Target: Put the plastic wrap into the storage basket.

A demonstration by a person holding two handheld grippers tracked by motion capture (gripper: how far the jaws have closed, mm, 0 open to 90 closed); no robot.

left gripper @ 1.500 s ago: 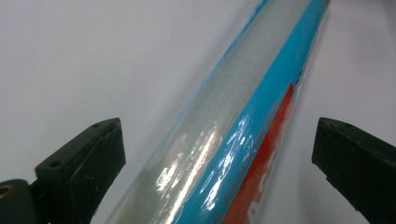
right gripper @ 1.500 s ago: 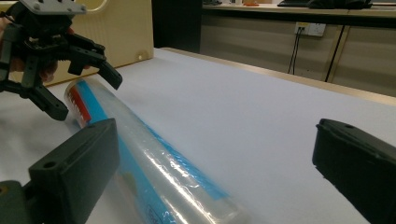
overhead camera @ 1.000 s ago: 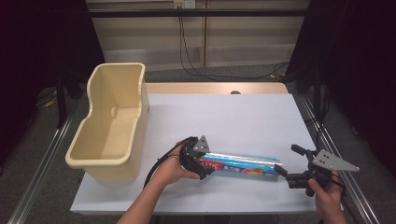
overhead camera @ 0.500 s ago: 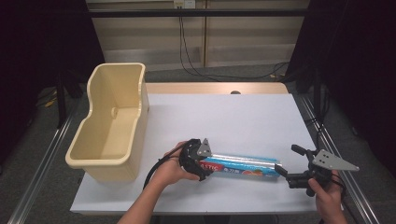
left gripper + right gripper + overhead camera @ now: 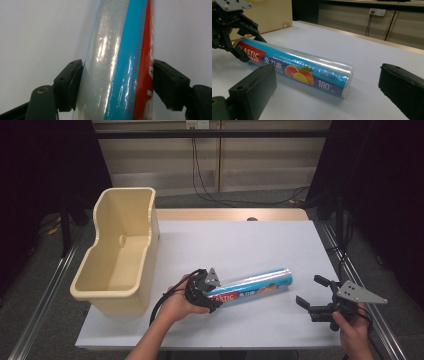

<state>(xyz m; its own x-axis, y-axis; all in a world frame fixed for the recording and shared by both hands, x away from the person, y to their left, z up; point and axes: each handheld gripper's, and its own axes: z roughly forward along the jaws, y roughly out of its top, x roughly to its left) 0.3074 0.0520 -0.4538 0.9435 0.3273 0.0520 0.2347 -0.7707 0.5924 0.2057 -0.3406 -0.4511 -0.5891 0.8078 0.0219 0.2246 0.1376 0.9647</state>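
Your left gripper [image 5: 207, 292] has just been closing its jaws on the red end of the plastic wrap roll [image 5: 255, 286], which in the high view lies slanted on the white table [image 5: 240, 245] beside the cream bin [image 5: 117, 255], while your right gripper [image 5: 312, 295] rests spread wide and well apart from the roll's far end, dark curtains on either side. From the left gripper view, both pads [image 5: 72, 85] press against the roll [image 5: 117, 70] from either side, white surface behind it. From the right gripper view, the jaws stand wide apart around nothing, and the roll [image 5: 297, 68] lies ahead on the table [image 5: 362, 62], your left gripper [image 5: 242, 37] clamped on its far end before the bin [image 5: 269, 13] and a beige wall.
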